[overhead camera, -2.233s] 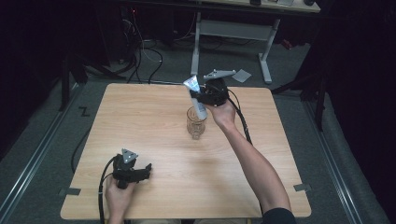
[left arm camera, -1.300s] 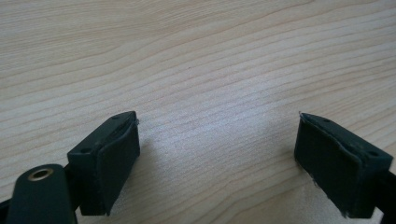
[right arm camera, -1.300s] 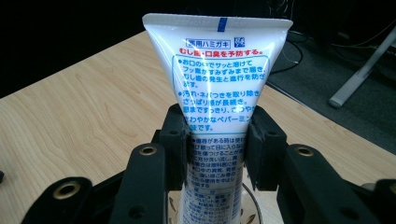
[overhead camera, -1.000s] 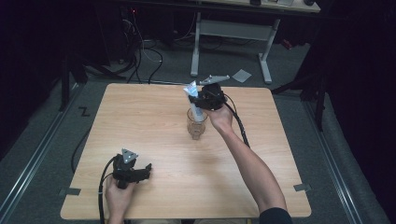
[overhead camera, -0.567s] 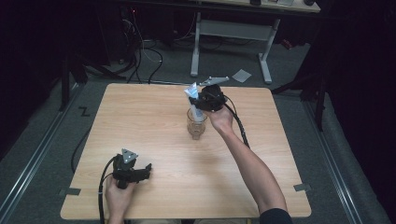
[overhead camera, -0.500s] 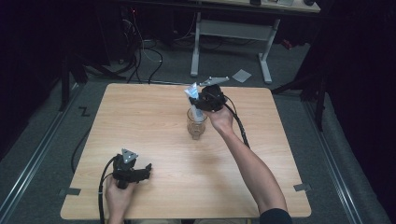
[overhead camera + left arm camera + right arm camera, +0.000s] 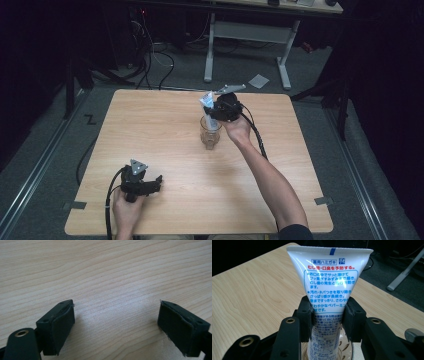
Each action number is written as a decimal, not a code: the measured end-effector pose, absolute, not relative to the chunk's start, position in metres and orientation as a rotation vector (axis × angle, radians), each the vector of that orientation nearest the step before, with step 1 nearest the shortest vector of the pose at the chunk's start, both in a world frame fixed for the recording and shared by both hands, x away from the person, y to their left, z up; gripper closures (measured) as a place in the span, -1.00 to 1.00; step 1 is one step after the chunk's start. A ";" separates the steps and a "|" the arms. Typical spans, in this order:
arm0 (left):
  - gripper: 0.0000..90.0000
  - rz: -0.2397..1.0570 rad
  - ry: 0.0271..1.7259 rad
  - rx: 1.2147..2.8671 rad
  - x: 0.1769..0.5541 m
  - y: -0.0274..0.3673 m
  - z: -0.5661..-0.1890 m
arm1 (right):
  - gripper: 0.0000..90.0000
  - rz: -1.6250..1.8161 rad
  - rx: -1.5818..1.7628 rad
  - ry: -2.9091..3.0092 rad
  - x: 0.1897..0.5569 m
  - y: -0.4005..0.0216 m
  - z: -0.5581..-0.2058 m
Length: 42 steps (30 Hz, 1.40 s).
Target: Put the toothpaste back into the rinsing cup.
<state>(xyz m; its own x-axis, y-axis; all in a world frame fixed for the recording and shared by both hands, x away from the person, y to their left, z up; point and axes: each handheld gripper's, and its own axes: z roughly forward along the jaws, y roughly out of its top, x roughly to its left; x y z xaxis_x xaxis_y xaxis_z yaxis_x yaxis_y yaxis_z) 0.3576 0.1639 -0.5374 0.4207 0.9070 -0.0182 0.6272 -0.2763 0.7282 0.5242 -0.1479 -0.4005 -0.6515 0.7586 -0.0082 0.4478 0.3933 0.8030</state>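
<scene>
The toothpaste tube (image 7: 329, 282) stands in the glass cup (image 7: 210, 134) near the middle of the table (image 7: 150, 130), a little toward its far side, with the flat crimped end up and the lower end down inside the cup. Compared with two seconds ago, the tube is now lower and more upright, and your right hand has come closer over the cup; in the last second almost nothing has moved. I judge from this that the tube is already placed and only the release is left.

Your right gripper (image 7: 329, 315) holds the tube from both sides: the two black pads press on its printed body just above the glass rim. You can open it now, slowly, because the tube may lean against the rim when it is free, and the cup looks light.

Your left gripper (image 7: 117, 322) rests low over the bare wood at the near left of the table, its jaws wide apart with nothing between them, well apart from the cup.
</scene>
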 end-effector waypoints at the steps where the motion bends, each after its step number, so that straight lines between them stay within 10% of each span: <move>1: -0.68 0.537 1.294 2.010 0.358 0.164 -0.537 | 0.41 1.139 1.046 2.284 0.524 -0.148 -0.401; 42: -0.68 0.537 1.295 2.010 0.358 0.164 -0.537 | 0.38 1.073 1.057 2.325 0.520 -0.147 -0.427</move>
